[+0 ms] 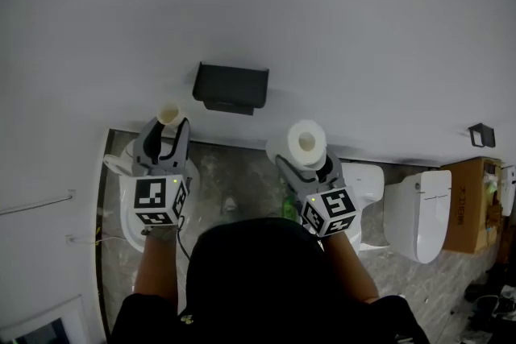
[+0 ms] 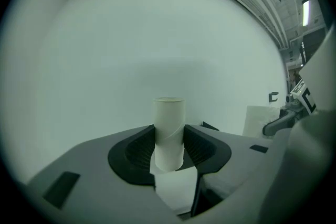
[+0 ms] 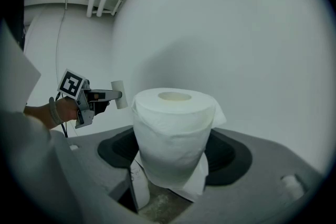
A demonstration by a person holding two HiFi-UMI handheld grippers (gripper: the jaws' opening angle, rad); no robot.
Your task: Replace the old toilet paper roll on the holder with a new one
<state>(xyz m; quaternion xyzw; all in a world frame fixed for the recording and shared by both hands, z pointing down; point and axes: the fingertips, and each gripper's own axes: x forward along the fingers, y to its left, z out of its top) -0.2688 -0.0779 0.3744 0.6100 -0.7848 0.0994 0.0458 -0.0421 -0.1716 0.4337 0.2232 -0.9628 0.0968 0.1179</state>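
Head view | left tongs point(image 1: 168, 127) grip cardboard tube point(image 1: 168, 113) | right tongs point(image 1: 306, 157) grip full roll point(image 1: 299, 141) | box point(image 1: 470, 204) print unreadable

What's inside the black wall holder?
Hidden: the head view shows only the holder from above, with no paper at its edges. The cardboard core is in the left tongs, the full roll in the right tongs.

cardboard tube point(image 2: 168, 126): bare, upright, between the 2 jaws
left gripper point(image 2: 169, 150): jaws clamped against both sides of the tube
behind: plain white wall point(image 2: 131, 44)
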